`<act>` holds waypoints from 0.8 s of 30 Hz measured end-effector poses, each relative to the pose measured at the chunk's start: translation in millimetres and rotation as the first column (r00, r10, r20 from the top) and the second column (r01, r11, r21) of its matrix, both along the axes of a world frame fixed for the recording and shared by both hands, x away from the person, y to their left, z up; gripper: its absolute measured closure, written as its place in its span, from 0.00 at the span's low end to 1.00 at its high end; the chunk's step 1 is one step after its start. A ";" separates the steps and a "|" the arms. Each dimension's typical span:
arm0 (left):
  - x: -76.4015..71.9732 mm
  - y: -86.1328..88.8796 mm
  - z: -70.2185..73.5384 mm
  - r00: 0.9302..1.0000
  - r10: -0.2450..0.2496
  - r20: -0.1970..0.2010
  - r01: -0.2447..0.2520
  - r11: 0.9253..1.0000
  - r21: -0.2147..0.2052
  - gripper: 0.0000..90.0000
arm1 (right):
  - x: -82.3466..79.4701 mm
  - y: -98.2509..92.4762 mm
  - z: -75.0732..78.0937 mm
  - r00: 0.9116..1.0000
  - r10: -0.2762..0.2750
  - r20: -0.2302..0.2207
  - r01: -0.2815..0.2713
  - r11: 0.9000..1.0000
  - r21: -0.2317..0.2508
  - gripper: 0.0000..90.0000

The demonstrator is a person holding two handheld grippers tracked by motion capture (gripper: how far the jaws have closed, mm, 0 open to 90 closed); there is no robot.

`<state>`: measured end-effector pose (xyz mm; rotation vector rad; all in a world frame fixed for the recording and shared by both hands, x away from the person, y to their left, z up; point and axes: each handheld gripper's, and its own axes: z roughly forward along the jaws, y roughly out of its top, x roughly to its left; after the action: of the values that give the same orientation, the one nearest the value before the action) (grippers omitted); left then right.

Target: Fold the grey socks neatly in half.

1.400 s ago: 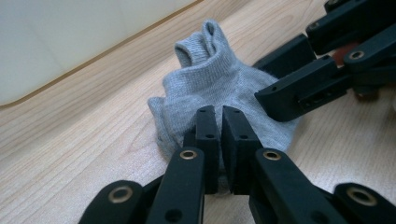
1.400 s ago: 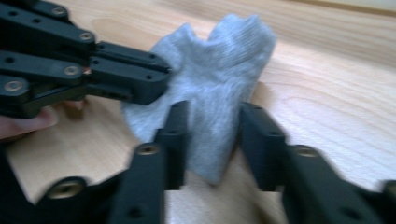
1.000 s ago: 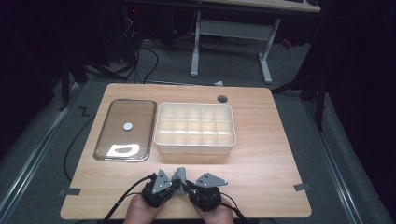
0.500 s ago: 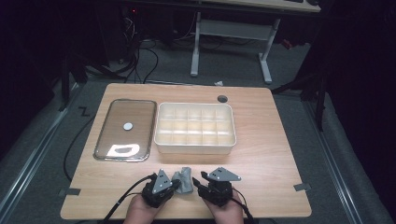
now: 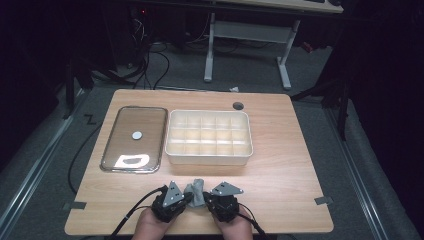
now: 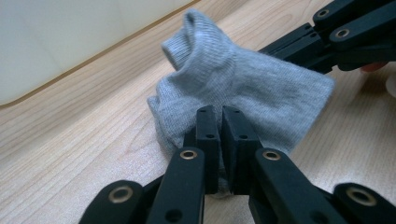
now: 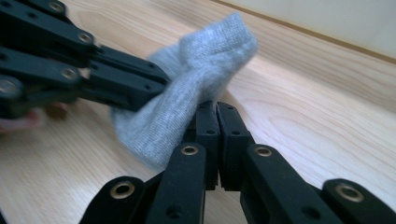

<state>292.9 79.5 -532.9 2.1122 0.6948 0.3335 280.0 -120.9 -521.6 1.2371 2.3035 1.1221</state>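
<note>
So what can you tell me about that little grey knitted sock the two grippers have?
The small grey knitted sock looks soft, with a fine ribbed weave and a rolled cuff sticking up at one end. It is bunched and crumpled, not flat. It sits at the near edge of the light wooden table, in front of the cream divided tray. The left gripper and the right gripper each pinch it from opposite sides.

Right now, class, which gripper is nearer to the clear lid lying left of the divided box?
Left. The left gripper sits just below and right of the lid; the right gripper is farther right, across the grey sock both grip.
</note>
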 end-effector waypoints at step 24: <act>2.0 22.5 16.4 0.998 -0.026 -0.061 0.015 0.984 -0.179 0.70 | 0.5 1.4 5.7 1.000 0.007 0.029 -0.007 1.000 0.005 0.99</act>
<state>294.9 102.0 -516.5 1.9648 0.7125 0.1867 280.6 -119.5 -515.9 1.2078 2.2873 1.1412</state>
